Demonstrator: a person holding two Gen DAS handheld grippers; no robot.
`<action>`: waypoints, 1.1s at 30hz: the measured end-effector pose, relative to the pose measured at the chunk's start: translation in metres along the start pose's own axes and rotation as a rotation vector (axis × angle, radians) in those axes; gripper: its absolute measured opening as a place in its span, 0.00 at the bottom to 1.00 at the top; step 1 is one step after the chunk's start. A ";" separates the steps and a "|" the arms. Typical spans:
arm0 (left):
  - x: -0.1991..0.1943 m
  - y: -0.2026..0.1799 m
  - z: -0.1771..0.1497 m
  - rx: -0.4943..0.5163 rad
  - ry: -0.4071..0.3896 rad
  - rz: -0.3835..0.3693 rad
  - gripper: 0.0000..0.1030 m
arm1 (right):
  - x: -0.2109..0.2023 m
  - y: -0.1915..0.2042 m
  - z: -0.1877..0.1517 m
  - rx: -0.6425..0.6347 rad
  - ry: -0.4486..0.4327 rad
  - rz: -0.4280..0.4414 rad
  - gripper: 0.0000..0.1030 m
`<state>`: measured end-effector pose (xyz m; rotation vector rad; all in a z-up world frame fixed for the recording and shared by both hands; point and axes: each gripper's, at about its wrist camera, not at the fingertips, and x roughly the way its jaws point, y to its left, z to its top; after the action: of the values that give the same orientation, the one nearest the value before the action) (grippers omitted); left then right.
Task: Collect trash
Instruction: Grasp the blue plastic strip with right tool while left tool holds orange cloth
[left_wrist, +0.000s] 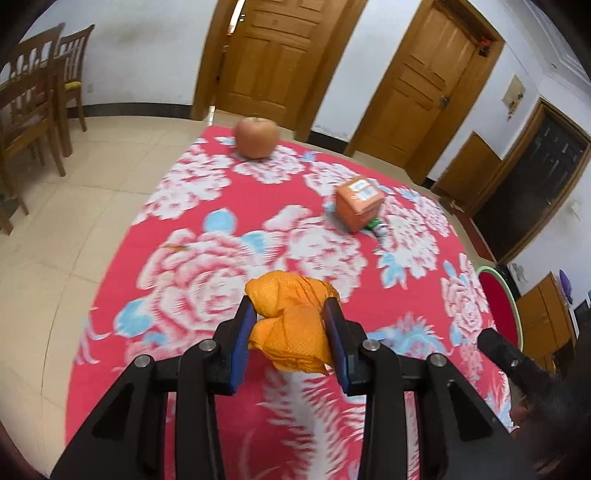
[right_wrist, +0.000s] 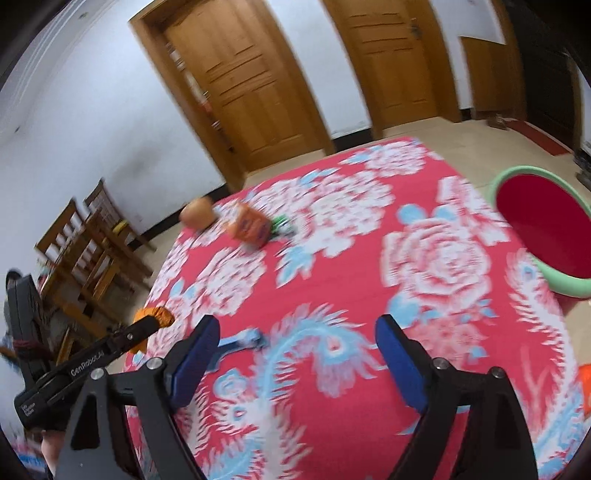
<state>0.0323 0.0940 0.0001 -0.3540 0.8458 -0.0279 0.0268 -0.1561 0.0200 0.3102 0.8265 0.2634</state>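
The left hand-held gripper has its blue pads squeezed onto a crumpled orange wrapper, held up a bit above the worktop. The right hand-held gripper is spread wide with nothing between its pads.

The worktop is covered in a loud red cloth with white and pale blue flowers. The floor is beige tile, the walls are white, there are wooden doors at the back and wooden chairs off to one side.

Further back on the cloth sit an apple and a small orange carton, with a little green and white scrap touching it. A green-rimmed basin with a red inside sits just past the worktop's edge; it looks empty. In the right wrist view the left gripper's arm reads "GenRobot.AI".
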 end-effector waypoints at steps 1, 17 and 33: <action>-0.001 0.005 -0.001 -0.006 0.000 0.010 0.37 | 0.005 0.007 -0.002 -0.021 0.013 0.002 0.85; -0.005 0.049 -0.010 -0.066 -0.004 0.058 0.37 | 0.077 0.063 -0.025 -0.259 0.166 -0.016 0.92; -0.002 0.043 -0.010 -0.050 0.006 0.049 0.37 | 0.091 0.075 -0.032 -0.357 0.157 -0.118 0.74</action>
<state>0.0185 0.1317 -0.0178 -0.3803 0.8617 0.0385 0.0539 -0.0497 -0.0338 -0.0948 0.9308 0.3217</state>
